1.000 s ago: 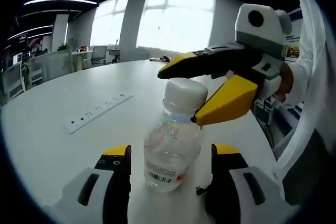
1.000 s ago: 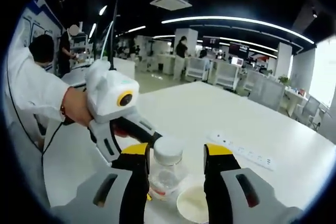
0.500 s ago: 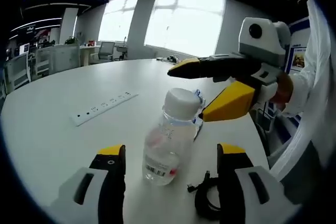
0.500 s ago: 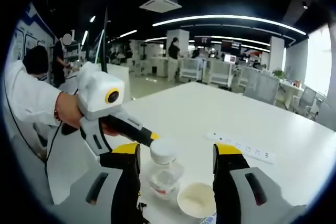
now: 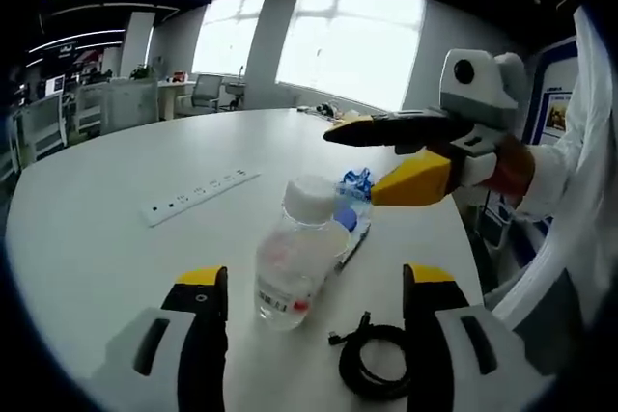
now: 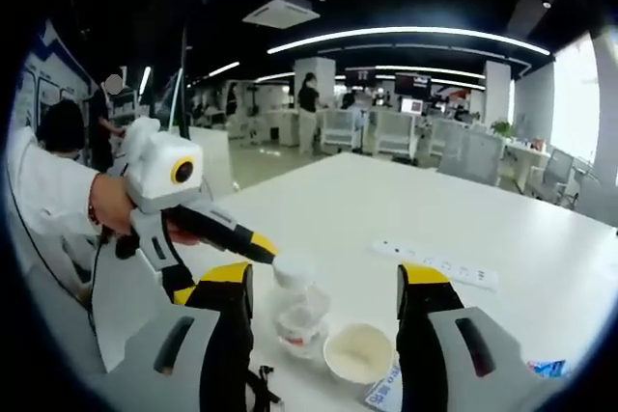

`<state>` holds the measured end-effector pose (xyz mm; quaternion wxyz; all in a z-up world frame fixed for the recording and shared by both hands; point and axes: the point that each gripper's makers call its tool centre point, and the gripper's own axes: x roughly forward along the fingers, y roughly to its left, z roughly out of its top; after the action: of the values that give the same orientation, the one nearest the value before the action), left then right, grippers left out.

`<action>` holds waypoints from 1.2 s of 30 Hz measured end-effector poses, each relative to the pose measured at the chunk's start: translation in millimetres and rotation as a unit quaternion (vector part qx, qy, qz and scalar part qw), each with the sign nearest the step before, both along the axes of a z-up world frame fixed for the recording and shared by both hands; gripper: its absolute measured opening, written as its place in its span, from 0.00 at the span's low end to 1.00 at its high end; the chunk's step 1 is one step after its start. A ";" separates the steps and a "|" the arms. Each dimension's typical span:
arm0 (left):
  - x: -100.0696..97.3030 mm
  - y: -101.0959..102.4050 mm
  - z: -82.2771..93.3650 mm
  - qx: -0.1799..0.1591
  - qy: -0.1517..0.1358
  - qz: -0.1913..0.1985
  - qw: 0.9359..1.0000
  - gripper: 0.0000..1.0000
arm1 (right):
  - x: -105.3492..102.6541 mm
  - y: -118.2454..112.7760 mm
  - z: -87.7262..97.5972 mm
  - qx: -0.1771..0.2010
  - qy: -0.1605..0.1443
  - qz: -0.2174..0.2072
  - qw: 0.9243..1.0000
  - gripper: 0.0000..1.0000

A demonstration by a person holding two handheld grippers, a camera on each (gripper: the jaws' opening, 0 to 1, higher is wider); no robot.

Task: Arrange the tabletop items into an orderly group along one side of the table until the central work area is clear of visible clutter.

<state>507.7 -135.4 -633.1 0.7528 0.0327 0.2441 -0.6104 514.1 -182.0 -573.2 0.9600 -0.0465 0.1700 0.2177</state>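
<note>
White counter (image 5: 87, 238), big and rounded, in an open-plan office: windows behind in the left gripper view, ceiling light strips and rows of desks in the right gripper view.

Left gripper (image 5: 314, 291): jaws spread, nothing between the pads. Clear plastic bottle (image 5: 293, 263) stands upright just ahead between the jaw lines, not touched by them. White cap on, red-and-white label with barcode low on the body, contents look clear; fill level hard to tell.

Right gripper (image 6: 323, 287): jaws spread too, holding nothing. In the left gripper view it comes in from the right (image 5: 362, 161), yellow-tipped jaws apart, hovering above and beyond the bottle cap. In the right gripper view the same bottle (image 6: 294, 301) sits between its jaws, with the left gripper's yellow tip right at the cap.

Small white bowl (image 6: 358, 352) just beside the bottle; inside looks whitish, can't tell if there's anything in it.

Around: coiled black cable (image 5: 375, 371) on the counter near the left gripper's right jaw. Blue-and-white packet (image 5: 351, 214) lying flat just behind the bottle. White power strip (image 5: 201, 193) well apart, further across the counter. Person's white sleeve (image 5: 570, 238) at the right edge. People stand among the desks in the background.
</note>
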 end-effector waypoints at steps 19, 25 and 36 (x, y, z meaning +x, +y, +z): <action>-24.4 20.5 15.3 0.008 -0.002 0.039 0.999 0.80 | -32.9 -17.7 0.0 -0.009 0.010 -0.014 1.000 0.59; -33.9 27.1 13.0 0.015 -0.001 0.049 0.999 0.80 | -45.9 -18.5 -6.1 -0.013 0.020 -0.016 1.000 0.58; -57.4 40.5 -7.5 0.031 0.022 0.075 0.996 0.78 | -73.2 -23.3 -36.7 -0.014 0.060 -0.020 0.998 0.58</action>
<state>450.2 -95.0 -640.6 0.7897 0.0238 0.2813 -0.5447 440.8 -205.2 -609.9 0.9515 -0.0431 0.2311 0.1984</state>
